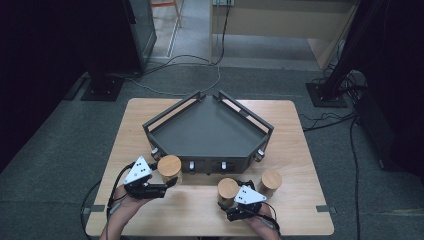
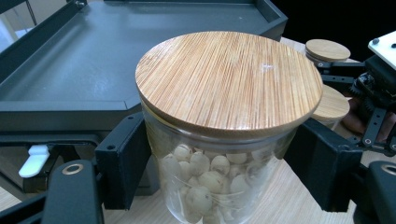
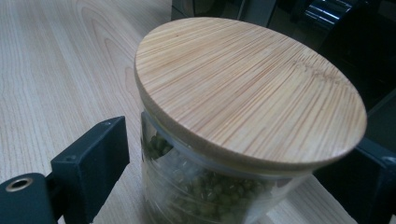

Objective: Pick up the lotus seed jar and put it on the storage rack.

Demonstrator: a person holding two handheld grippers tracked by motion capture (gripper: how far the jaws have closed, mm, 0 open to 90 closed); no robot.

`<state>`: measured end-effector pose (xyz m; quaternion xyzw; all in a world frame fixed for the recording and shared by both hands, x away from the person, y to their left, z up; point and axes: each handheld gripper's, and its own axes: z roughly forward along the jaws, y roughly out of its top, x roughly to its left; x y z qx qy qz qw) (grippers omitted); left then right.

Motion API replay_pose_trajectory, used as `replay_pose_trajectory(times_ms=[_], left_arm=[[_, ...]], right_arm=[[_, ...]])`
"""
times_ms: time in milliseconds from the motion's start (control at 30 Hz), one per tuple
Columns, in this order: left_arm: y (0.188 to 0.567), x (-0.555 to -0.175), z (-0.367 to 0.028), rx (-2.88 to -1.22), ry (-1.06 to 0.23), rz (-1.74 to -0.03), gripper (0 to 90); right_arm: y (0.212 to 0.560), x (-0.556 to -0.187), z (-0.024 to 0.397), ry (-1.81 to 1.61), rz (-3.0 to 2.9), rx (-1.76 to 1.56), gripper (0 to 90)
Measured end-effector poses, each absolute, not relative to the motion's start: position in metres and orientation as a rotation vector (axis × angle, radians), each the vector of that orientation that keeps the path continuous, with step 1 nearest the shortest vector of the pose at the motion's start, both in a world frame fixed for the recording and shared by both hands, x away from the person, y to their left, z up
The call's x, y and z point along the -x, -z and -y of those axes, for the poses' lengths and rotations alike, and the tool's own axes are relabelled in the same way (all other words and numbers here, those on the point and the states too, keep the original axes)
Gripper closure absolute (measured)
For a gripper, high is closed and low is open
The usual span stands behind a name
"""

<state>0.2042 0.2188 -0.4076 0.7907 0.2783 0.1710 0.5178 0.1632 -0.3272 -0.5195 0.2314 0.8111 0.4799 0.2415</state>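
The left claw (image 1: 167,185) is closed around a glass jar (image 2: 210,186) full of pale round seeds, its two black jaws pressing the glass on both sides. This jar stands on the desk (image 1: 150,120) at the near left, just in front of the dark tray (image 1: 210,132). The right claw (image 1: 225,202) grips a second jar (image 3: 205,191) at the near middle of the desk, with its jaws on either side of the glass. A third jar (image 1: 271,182) stands just to the right of that one, with no claw on it.

I can read no words or labels on the jars or lids.

Both forearms come in from the near edge. The left hand (image 1: 131,200) points its claw to the right, and the right hand (image 1: 260,220) points its claw up and left.

From above, the jars look like plain wooden lids. The left claw's camera shows the pale seeds up close, and the right claw's camera shows small green beans under the wooden lid (image 3: 247,88).
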Motion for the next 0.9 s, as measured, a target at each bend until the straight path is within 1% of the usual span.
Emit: replay_pose_trajectory(times_ms=[900], left_arm=[[0.391,-0.212,-0.218,-1.88,-0.416,-0.677,25.0]], right_arm=[[0.519,-0.163,0.326,-1.305,-2.222,-0.631,7.7]])
